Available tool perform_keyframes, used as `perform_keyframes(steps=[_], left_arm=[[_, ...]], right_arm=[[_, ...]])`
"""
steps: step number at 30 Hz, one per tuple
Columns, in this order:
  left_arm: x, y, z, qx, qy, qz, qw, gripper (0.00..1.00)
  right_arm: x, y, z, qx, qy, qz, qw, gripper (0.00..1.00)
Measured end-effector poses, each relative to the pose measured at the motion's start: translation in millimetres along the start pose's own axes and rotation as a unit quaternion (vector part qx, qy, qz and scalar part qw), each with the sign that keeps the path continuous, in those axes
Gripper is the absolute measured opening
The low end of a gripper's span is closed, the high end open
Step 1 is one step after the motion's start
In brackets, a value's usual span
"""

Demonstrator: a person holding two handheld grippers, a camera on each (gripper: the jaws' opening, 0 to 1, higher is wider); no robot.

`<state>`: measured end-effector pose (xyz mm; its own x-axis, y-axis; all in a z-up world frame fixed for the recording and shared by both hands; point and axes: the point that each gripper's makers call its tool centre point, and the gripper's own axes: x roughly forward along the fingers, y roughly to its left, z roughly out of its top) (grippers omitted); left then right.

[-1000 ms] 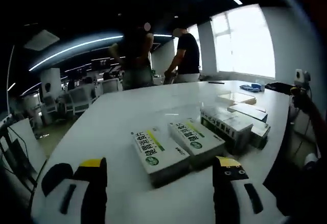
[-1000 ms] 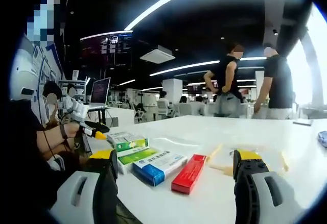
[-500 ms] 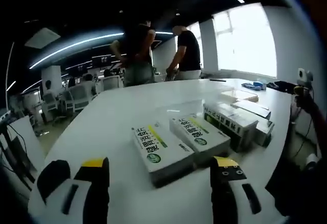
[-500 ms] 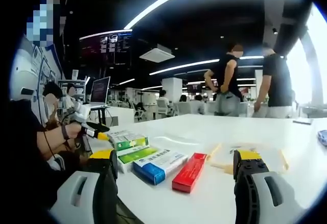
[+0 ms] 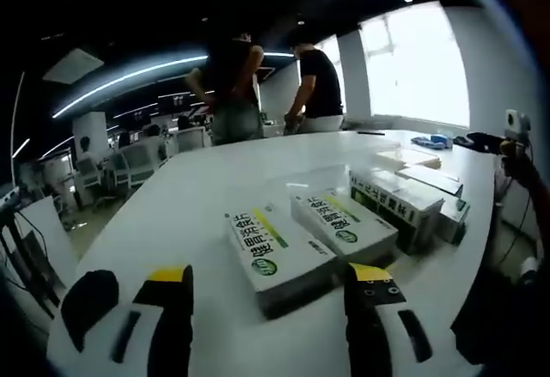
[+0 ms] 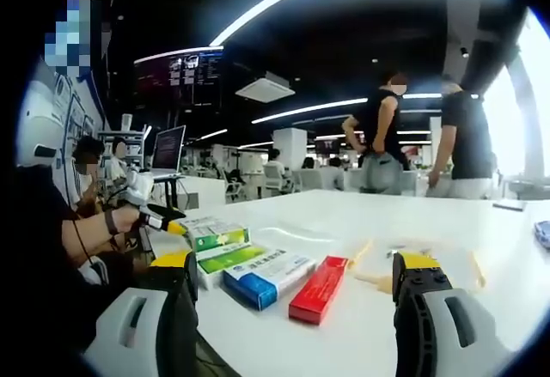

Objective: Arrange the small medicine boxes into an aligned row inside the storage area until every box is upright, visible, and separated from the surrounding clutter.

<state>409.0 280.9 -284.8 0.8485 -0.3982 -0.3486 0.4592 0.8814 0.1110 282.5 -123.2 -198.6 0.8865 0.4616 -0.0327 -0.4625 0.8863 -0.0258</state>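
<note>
Two white medicine boxes with green and yellow print lie flat on the white table: the nearer one (image 5: 277,255) sits between my jaws' line, the second (image 5: 342,227) just to its right. Behind them are dark-sided boxes (image 5: 404,205). My left gripper (image 5: 268,307) is open, just short of the near box. In the right gripper view a red box (image 6: 318,289), a blue-and-white box (image 6: 266,279) and green boxes (image 6: 216,238) lie flat in a cluster. My right gripper (image 6: 292,295) is open above the table edge, the red box ahead between its fingers. The other gripper (image 6: 148,214) shows at far left.
Thin yellowish outlines (image 6: 378,261) mark an area on the table (image 6: 344,214) to the right of the red box. Two people (image 6: 378,145) stand beyond the far end. More flat boxes (image 5: 421,171) lie toward the window. Office chairs and desks fill the background.
The left gripper view has crept a little closer to the two white boxes, which now look slightly larger. The right gripper view is almost unchanged.
</note>
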Motion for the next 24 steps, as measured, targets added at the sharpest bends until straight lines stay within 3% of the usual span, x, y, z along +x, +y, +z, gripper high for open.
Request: perform_keyframes(steps=[20,24], left_arm=[[13.0,-7.9,1.9,-0.017,-0.003,-0.006,0.9998,0.71],[15.3,-8.8,1.2,-0.027,0.002,-0.01,0.9996,0.67]], right_arm=[[-0.1,-3.5,-1.7,-0.003,0.006,-0.005,1.0,0.92],[-1.2,-4.2,-3.4,-0.001,0.007,-0.007,0.9999,0.92]])
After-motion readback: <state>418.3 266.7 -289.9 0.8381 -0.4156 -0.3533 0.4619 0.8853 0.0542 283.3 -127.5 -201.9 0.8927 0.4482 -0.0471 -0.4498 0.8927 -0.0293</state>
